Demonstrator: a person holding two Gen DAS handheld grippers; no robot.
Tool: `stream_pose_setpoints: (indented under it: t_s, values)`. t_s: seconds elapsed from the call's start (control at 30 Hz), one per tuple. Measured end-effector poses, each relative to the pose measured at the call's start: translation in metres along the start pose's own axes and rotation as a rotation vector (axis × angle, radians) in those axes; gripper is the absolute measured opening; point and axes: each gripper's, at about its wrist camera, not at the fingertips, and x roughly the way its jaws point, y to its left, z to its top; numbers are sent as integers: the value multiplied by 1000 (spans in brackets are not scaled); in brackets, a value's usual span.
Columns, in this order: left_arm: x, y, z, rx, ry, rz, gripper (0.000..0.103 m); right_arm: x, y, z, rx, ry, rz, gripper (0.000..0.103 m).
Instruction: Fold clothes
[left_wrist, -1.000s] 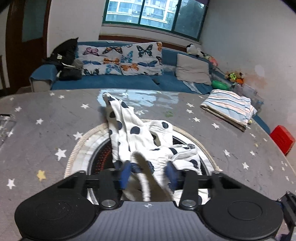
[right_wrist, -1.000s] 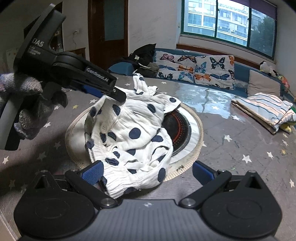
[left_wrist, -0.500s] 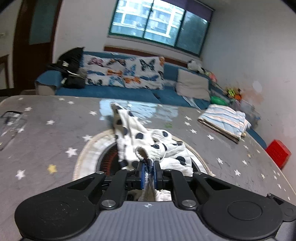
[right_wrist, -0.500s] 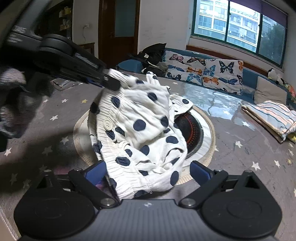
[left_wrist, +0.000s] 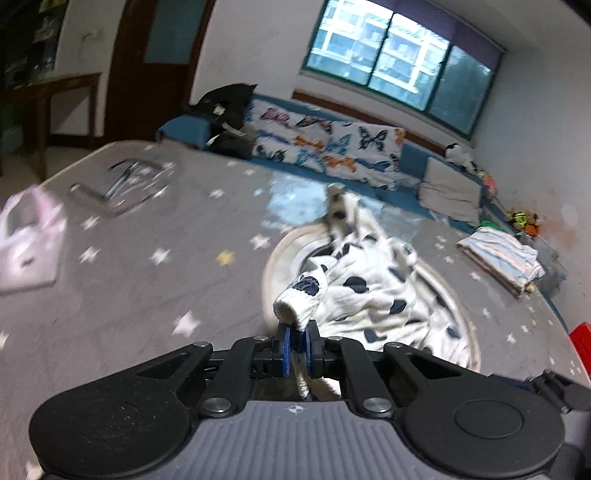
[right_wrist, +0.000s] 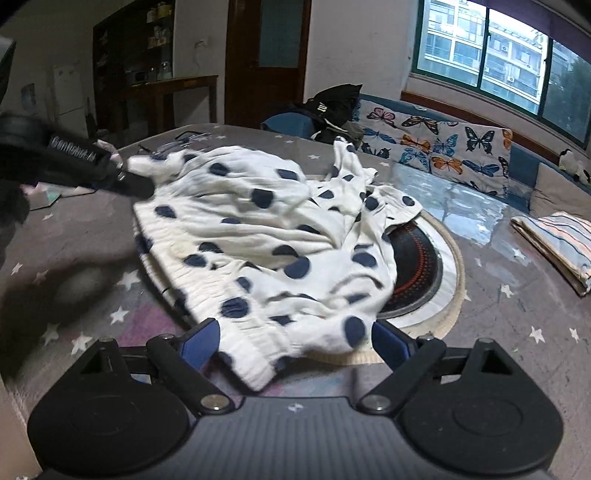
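Spread beneath both grippers: a grey table (right_wrist: 498, 325) printed with white stars, a round inset burner (right_wrist: 417, 269) showing dark with red rings just ahead of the right gripper. Beyond the table's far edge, a blue sofa (right_wrist: 521, 162) with a butterfly-print cushion (right_wrist: 436, 140) and a black bag (right_wrist: 332, 107) bearing white lettering too small to read.

Draped over the burner and the tabletop straight ahead of the right gripper: a white garment with navy dots (right_wrist: 266, 236), bunched and wrinkled, its gathered hem lying between the spread blue pads.

Off to the far right of the right gripper, a folded striped cloth (right_wrist: 557, 240) resting on the table. Ahead-left of the left gripper, a clear tray (left_wrist: 122, 181) and a pale pink object (left_wrist: 26, 240), both blurred; contents unreadable.

Left gripper (left_wrist: 297, 345): pads pressed together on a cuff-like end of the dotted garment, fabric bulging just above the tips. In the right wrist view, same gripper (right_wrist: 127, 179) reaching in from the left, part of a white brand name on its black arm, roughly "GenRobot", blurred.

Right gripper (right_wrist: 291, 343): fingers wide apart, pinching nothing, hem between them.
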Motion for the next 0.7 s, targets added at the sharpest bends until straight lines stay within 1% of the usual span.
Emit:
stream_pose_setpoints:
  t_s: [0.17, 0.23, 0.33, 0.4, 0.47, 0.53, 0.6, 0.63, 0.7]
  values:
    - [-9, 23, -22, -58, 28, 55, 9, -5, -1, -1, 24, -6, 11, 91]
    - [-11, 27, -30, -66, 44, 76, 9, -6, -1, 0, 27, -9, 13, 91]
    - [-15, 29, -39, -84, 57, 83, 9, -3, 1, -1, 28, -3, 16, 91]
    - [-18, 27, -42, -89, 60, 82, 9, 0, 3, -2, 31, 7, 25, 88]
    - [-22, 27, -47, -87, 63, 82, 9, 3, 5, -3, 34, 18, 38, 82]
    - [-25, 25, -49, -92, 73, 80, 9, 5, 6, -4, 41, 27, 55, 80]
    - [-27, 23, -50, -86, 78, 80, 9, 5, 6, -6, 49, 34, 75, 71]
    - [-28, 22, -52, -83, 83, 80, 9, 6, 6, -6, 53, 38, 84, 62]
    - [-31, 20, -55, -80, 90, 78, 9, 6, 7, -7, 61, 46, 104, 52]
